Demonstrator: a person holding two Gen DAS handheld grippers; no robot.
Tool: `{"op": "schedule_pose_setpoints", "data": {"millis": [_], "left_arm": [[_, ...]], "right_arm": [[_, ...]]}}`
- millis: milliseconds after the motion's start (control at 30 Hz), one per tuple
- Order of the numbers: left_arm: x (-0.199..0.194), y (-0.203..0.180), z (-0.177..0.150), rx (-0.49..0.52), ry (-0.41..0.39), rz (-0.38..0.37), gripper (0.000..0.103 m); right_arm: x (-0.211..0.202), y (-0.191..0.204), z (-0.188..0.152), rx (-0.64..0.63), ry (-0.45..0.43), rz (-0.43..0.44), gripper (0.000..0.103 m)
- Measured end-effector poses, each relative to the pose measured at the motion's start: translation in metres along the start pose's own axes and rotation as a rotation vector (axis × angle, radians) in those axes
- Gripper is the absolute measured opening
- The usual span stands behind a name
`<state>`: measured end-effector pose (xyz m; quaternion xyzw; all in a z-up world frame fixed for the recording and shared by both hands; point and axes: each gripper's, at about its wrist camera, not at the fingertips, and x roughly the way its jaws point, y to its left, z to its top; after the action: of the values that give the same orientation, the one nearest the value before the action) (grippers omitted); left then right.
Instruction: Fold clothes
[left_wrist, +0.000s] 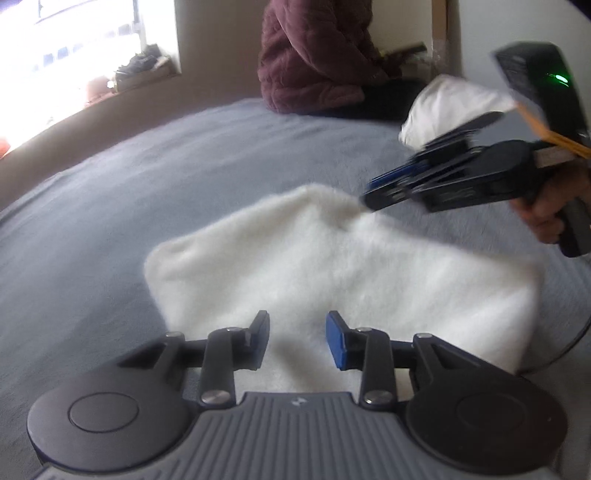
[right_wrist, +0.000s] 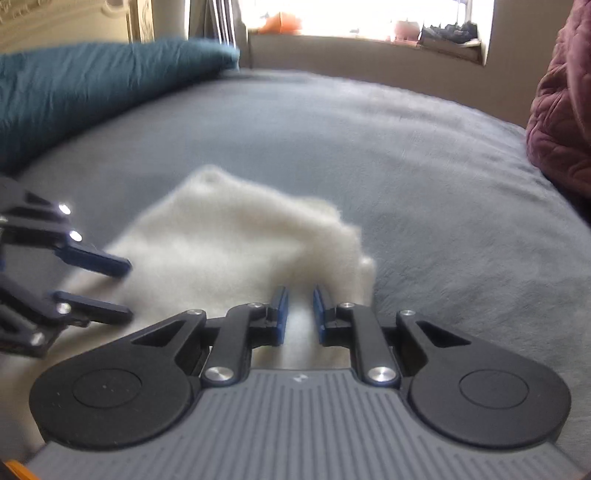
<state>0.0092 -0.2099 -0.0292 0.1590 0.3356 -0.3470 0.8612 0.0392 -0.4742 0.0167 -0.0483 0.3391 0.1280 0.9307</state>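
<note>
A wide bed covered in a grey, soft-napped blanket (left_wrist: 110, 206) fills both views, its surface smooth and gently rounded by the lens. Behind it runs a beige wall with a bright, washed-out window (right_wrist: 369, 18) and a sill holding dark, blurred clutter. A teal pillow (right_wrist: 74, 92) lies along one edge of the bed, and a person in a quilted maroon jacket (left_wrist: 306, 59) sits at the far side.

In the middle of the blanket lies the white fleecy garment (left_wrist: 332, 273), plush and thick, folded into a rough rectangle with rounded corners; one far corner is pulled up into a peak.

The left gripper (left_wrist: 297, 341) hangs over the garment's near edge, its dark, blue-faced pads standing apart with only fleece seen below them, nothing pinched. The right gripper (right_wrist: 300, 314) has its jaws drawn nearly together; a ridge of white fleece sits in the narrow gap, at the raised corner, though motion blur hides whether the pads truly press on it. A second white cloth (left_wrist: 454, 103) shows behind the right gripper.
</note>
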Motion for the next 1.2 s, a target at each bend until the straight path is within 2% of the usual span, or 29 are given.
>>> {"op": "schedule_pose_setpoints", "data": {"millis": [33, 100, 167, 233, 300, 367, 433, 533, 600, 667, 700, 767, 833, 933, 1033, 1167, 1200], "left_arm": [[-0.009, 0.001, 0.0, -0.006, -0.022, -0.009, 0.035], [-0.024, -0.007, -0.003, 0.029, -0.048, -0.038, 0.035], [-0.036, -0.018, -0.009, 0.089, -0.07, -0.072, 0.036], [-0.028, -0.036, -0.022, 0.154, -0.049, -0.08, 0.036], [-0.019, -0.055, -0.035, 0.219, -0.027, -0.087, 0.034], [-0.012, -0.069, -0.044, 0.263, -0.027, -0.089, 0.035], [-0.008, -0.074, -0.038, 0.249, -0.021, -0.08, 0.035], [-0.005, -0.07, -0.033, 0.214, -0.004, -0.087, 0.035], [-0.005, -0.07, -0.035, 0.206, -0.007, -0.083, 0.035], [-0.004, -0.072, -0.037, 0.199, -0.014, -0.076, 0.035], [-0.004, -0.072, -0.037, 0.197, -0.016, -0.078, 0.035], [-0.004, -0.076, -0.037, 0.203, -0.021, -0.088, 0.035], [-0.004, -0.077, -0.038, 0.209, -0.023, -0.076, 0.036], [-0.007, -0.077, -0.04, 0.207, -0.024, -0.072, 0.036], [-0.007, -0.077, -0.04, 0.195, -0.024, -0.072, 0.036], [-0.007, -0.078, -0.04, 0.184, -0.039, -0.084, 0.039], [-0.007, -0.079, -0.04, 0.184, -0.041, -0.076, 0.039]], "right_arm": [[-0.015, 0.001, 0.002, -0.011, -0.021, -0.018, 0.015], [-0.051, 0.006, 0.0, -0.014, -0.074, 0.006, 0.015], [-0.084, 0.015, -0.005, -0.029, -0.115, 0.075, 0.015], [-0.104, 0.029, -0.017, -0.088, -0.115, 0.155, 0.015], [-0.096, 0.042, -0.035, -0.145, -0.014, 0.198, 0.013], [-0.063, 0.058, -0.066, -0.255, 0.144, 0.124, 0.013], [-0.057, 0.068, -0.084, -0.318, 0.112, 0.076, 0.013], [-0.068, 0.071, -0.066, -0.286, 0.134, 0.051, 0.013], [-0.089, 0.085, -0.057, -0.376, 0.096, 0.074, 0.015], [-0.1, 0.093, -0.055, -0.419, 0.081, 0.138, 0.013], [-0.095, 0.094, -0.063, -0.45, 0.114, 0.123, 0.013], [-0.079, 0.088, -0.09, -0.521, 0.221, 0.037, 0.011], [-0.083, 0.069, -0.087, -0.363, 0.213, 0.073, 0.01], [-0.103, 0.069, -0.061, -0.335, 0.147, 0.03, 0.009], [-0.112, 0.074, -0.037, -0.302, 0.049, 0.08, 0.009], [-0.07, 0.069, -0.064, -0.445, 0.166, 0.042, 0.007], [-0.07, 0.062, -0.06, -0.399, 0.162, 0.052, 0.006]]}}
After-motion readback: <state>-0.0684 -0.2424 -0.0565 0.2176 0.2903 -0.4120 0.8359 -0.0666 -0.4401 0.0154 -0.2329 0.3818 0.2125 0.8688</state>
